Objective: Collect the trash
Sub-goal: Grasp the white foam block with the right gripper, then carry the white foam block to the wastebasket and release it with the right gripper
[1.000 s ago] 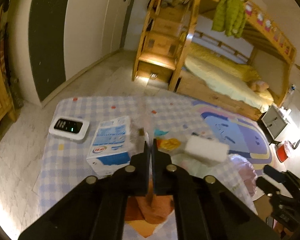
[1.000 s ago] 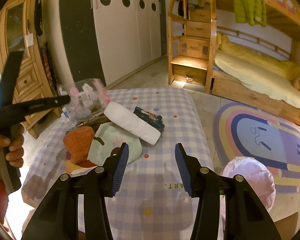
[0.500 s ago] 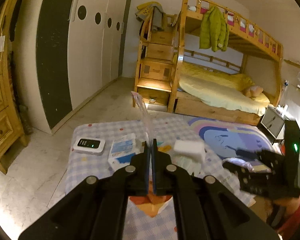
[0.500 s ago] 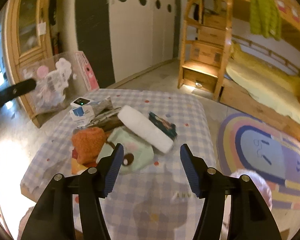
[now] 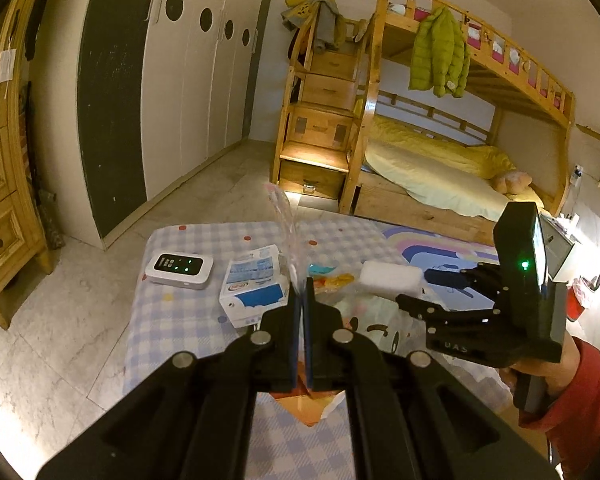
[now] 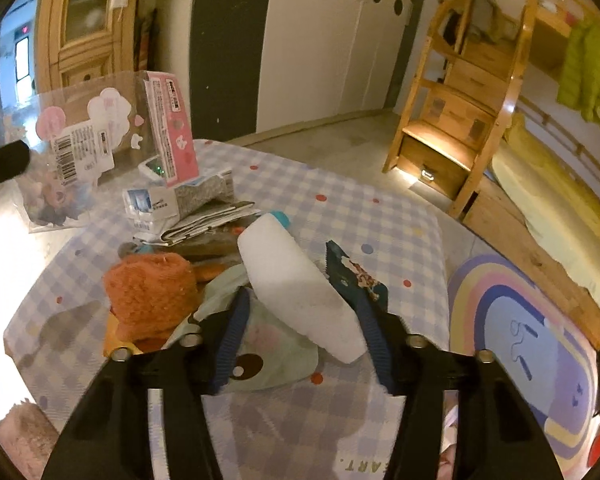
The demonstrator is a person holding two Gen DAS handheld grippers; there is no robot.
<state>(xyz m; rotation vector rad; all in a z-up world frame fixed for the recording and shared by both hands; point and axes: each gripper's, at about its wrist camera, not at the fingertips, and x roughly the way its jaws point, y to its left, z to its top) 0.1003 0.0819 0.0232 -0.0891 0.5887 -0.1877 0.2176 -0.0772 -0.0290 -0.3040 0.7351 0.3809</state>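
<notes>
My left gripper (image 5: pixel 300 288) is shut on a clear plastic package (image 5: pixel 286 224) that stands edge-on above its tips. In the right wrist view the same package (image 6: pixel 80 140) hangs at the left, with pink stickers and a barcode. My right gripper (image 6: pixel 304 320) reaches over the checked table (image 6: pixel 380 216), and its jaws are closing around a white foam block (image 6: pixel 296 288) that lies tilted on a pale green cloth (image 6: pixel 268 360). A thin gap still shows at the left pad (image 6: pixel 234 332). The left wrist view shows this gripper (image 5: pixel 412 287) at the block (image 5: pixel 388 278).
On the table lie a blue-and-white carton (image 5: pixel 252 292), a white device with green lights (image 5: pixel 179 270), an orange knitted piece (image 6: pixel 150 288), a dark snack wrapper (image 6: pixel 356 276) and folded paper (image 6: pixel 208 208). A rainbow rug (image 6: pixel 512 320) and a bunk bed (image 5: pixel 440 168) are to the right.
My right gripper has moved forward over the white block and its jaws have narrowed around it. The left gripper drew back and up with the plastic package; the right gripper came into its view.
</notes>
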